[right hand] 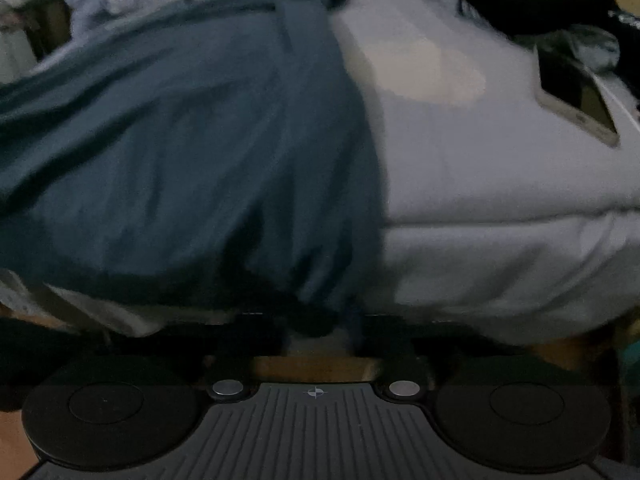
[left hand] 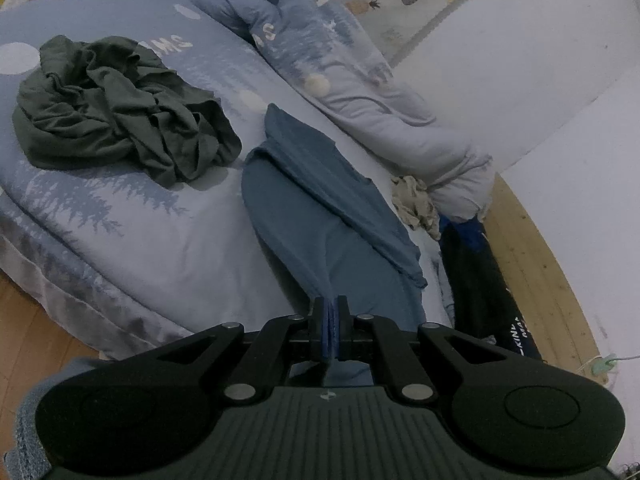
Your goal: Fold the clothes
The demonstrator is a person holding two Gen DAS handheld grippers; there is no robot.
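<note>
A blue garment [left hand: 316,208] lies stretched along the bed, partly folded lengthwise. My left gripper [left hand: 330,312] is shut on its near end and pulls the cloth taut. In the right wrist view the same blue garment [right hand: 180,140] fills the left half, blurred. My right gripper [right hand: 332,324] is low at the bed's edge with blue cloth bunched at its fingers, which are dark and blurred. A crumpled dark green garment [left hand: 116,108] lies in a heap on the bed to the left.
The bed has a pale blue printed sheet [left hand: 132,208]. A rolled duvet [left hand: 360,92] lies along the far side by the white wall. A small beige cloth [left hand: 414,200] and dark clothes [left hand: 476,280] lie at the right. A phone [right hand: 576,96] rests on the bed.
</note>
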